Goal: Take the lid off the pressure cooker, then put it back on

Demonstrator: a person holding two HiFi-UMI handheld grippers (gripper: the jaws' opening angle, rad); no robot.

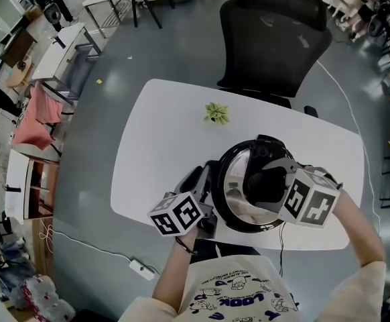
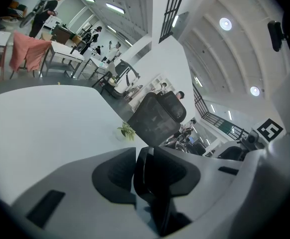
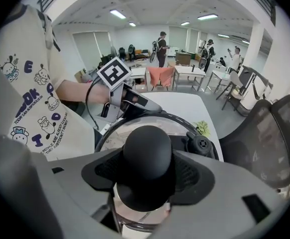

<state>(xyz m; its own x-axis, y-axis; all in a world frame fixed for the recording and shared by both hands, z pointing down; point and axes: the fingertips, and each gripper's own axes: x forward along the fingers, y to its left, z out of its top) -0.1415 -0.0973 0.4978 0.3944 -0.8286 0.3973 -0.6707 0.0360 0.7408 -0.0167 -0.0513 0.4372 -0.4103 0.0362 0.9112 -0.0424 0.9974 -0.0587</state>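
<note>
A black knob (image 3: 147,151) and a black handle (image 2: 152,183) are seen. The table (image 1: 148,153) is coloured white, the chair (image 1: 275,32) black, the plant (image 1: 216,113) green. The cubes (image 1: 177,213) are patterned with black-and-white squares.

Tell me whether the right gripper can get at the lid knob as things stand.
Yes, it looks so: the right gripper has the black lid knob between its jaws, pads against both its sides, with nothing else in between.
</note>
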